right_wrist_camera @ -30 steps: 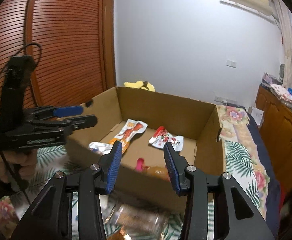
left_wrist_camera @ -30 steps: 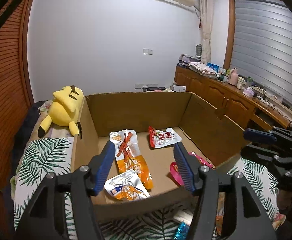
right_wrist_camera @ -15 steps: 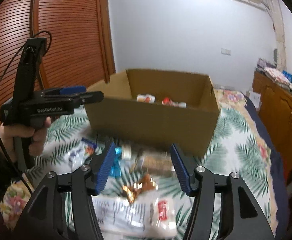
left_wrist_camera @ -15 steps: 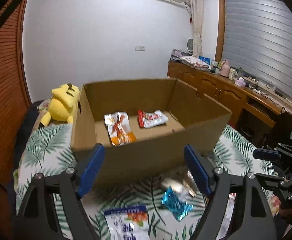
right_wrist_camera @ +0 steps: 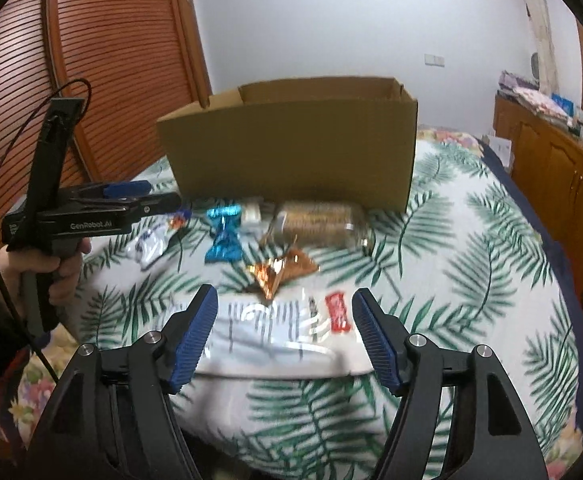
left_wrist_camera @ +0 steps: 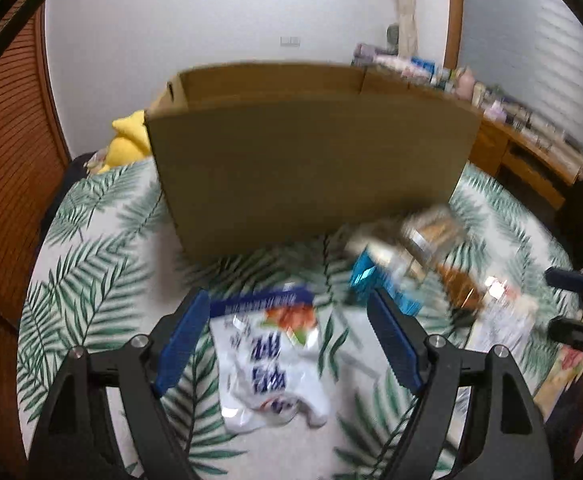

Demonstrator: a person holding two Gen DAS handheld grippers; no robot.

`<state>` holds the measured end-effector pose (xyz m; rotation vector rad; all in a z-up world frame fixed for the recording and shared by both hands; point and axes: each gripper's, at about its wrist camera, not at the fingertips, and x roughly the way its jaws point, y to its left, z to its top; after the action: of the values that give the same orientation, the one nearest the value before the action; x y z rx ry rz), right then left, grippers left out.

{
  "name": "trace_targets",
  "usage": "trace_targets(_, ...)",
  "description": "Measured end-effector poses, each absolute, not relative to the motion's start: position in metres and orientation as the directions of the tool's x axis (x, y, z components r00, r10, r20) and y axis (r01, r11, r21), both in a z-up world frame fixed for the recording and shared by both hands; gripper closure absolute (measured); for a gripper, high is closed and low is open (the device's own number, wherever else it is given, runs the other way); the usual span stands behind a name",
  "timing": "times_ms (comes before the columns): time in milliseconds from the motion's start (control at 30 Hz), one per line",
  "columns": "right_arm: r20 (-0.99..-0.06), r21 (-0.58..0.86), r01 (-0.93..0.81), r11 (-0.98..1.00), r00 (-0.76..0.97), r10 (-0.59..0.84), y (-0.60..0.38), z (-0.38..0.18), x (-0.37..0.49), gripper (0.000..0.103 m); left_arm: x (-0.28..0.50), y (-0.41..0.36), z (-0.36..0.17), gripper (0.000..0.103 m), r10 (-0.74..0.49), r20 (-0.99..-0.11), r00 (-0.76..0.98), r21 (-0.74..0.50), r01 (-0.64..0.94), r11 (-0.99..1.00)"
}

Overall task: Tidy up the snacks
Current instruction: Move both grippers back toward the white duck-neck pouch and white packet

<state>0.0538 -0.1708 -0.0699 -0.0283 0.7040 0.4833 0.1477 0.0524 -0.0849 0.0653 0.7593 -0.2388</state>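
A: Box inside? Can't see it, near wall of the cardboard box (left_wrist_camera: 311,168) blocks it in both my views.

B: Snacks?

A: Smeared. Clear jar (right_wrist_camera: 323,224) and blue wrapper (right_wrist_camera: 223,236) blurred, white bag (left_wrist_camera: 269,356) print unreadable. Big white packet (right_wrist_camera: 287,336) partly behind my right tool (right_wrist_camera: 285,334).

B: Plush?

A: Yellow plush (left_wrist_camera: 129,140) mostly behind the box. Shelf clutter too small to tell.

Cardboard box (right_wrist_camera: 291,148): matt brown paperboard. Blue wrapper (right_wrist_camera: 223,236): glossy crinkled foil. White packet (left_wrist_camera: 269,354): shiny plastic film. Bedspread (right_wrist_camera: 471,264): matt printed cloth. Gripper pads (right_wrist_camera: 195,336): ribbed blue plastic.
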Motion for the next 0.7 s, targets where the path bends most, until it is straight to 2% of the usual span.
trace_targets(567,-0.659,0.182,-0.42,0.889,0.619,0.427,-0.178,-0.092,0.04,0.031,0.157,0.06,-0.114,0.021,-0.147,-0.777,0.612,-0.02,0.21,0.977)
trace_targets(633,-0.662,0.183,-0.417,0.89,0.617,0.425,-0.179,-0.092,0.039,0.031,0.157,0.059,-0.115,0.018,-0.143,-0.78,0.609,-0.011,0.215,0.976)
trace_targets(700,-0.666,0.186,-0.414,0.891,0.614,0.424,-0.18,-0.094,0.038,0.031,0.158,0.057,-0.117,0.004,-0.143,-0.793,0.592,-0.011,0.22,0.975)
